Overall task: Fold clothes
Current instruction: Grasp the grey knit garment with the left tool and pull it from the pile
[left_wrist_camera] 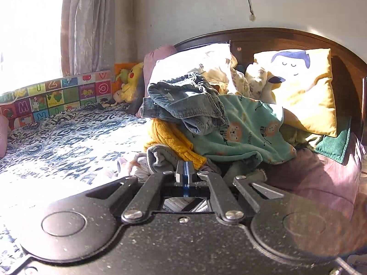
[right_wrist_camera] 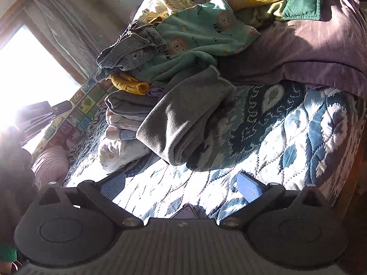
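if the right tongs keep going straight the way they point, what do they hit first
Most likely the grey garment lying at the front of the clothes pile, with only bare quilt before it. The right tongs are open; depth is uncertain.

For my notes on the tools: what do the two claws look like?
Both claws are matte black, with round discs on wide housings, silver screws and linked arms. The left claw has dark blue pads edged in black. The right claw has textured blue pads and a ribbed grey body behind.
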Motion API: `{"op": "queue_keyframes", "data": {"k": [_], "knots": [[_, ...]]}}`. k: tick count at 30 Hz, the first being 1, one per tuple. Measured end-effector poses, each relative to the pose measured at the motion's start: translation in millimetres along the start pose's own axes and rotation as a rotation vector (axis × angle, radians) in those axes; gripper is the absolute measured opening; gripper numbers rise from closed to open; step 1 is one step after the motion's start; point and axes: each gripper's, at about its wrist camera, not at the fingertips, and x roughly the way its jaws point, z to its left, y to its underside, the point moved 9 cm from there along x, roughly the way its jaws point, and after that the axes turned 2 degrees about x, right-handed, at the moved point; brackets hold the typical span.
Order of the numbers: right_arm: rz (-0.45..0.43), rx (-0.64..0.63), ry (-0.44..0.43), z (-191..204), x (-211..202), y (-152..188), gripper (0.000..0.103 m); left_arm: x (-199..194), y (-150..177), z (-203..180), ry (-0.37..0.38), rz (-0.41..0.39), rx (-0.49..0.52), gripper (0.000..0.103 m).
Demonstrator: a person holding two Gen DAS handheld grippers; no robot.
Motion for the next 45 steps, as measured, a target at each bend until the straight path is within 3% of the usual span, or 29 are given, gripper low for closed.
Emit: {"op": "queue_keyframes", "data": {"k": [4,5,6,7,8,9,17,24,26,27,28,31,35,41,45], "knots": [[0.013,-0.008,-0.03,14.5,-9.9,14.6,0.103,-18.5,0.6,6.4,0.034,0.043,0.04,0.0],[0.015,-0.008,-0.029,15.6,-12.0,18.3,0.103,-16.8,7.2,3.0,0.041,0.066,0.057,0.004],[0.016,-0.01,-0.021,15.3,-13.7,20.9,0.103,-15.0,13.5,-0.2,0.047,0.086,0.069,0.031],[0.017,-0.014,-0.013,15.0,-15.5,23.7,0.103,-12.0,19.9,-3.0,0.049,0.095,0.067,0.069],[0.018,-0.022,-0.005,14.5,-17.2,26.2,0.103,-8.1,27.1,-6.2,0.045,0.095,0.064,0.078],[0.016,-0.029,0.002,13.6,-18.1,26.4,0.103,-3.0,35.7,-10.6,0.049,0.106,0.063,0.079],[0.011,-0.027,0.065,-15.7,-6.0,9.1,0.103,65.8,93.8,-60.7,0.117,0.246,0.107,0.079],[0.041,0.01,0.106,-45.6,11.1,10.7,0.103,123.5,118.8,-102.4,0.127,0.308,0.162,0.065],[0.049,0.017,0.116,-51.9,14.9,12.1,0.103,138.1,131.0,-105.5,0.12,0.355,0.17,0.042],[0.051,0.018,0.119,-53.5,16.0,12.3,0.103,144.5,137.9,-106.2,0.122,0.381,0.173,0.021],[0.053,0.02,0.121,-55.1,16.8,12.6,0.103,148.7,143.3,-107.1,0.126,0.398,0.176,0.012],[0.052,0.024,0.121,-56.4,17.1,12.2,0.103,141.9,144.3,-109.1,0.16,0.386,0.173,0.001],[0.047,0.021,0.111,-52.3,14.1,12.0,0.103,114.0,121.6,-92.8,0.165,0.314,0.123,0.0],[0.047,0.005,0.075,-30.7,4.2,16.0,0.103,68.8,81.9,-40.9,0.097,0.216,0.032,0.0],[0.047,-0.024,0.046,-9.9,-4.8,20.7,0.103,34.2,74.1,-5.2,0.045,0.185,-0.001,0.0]]}}
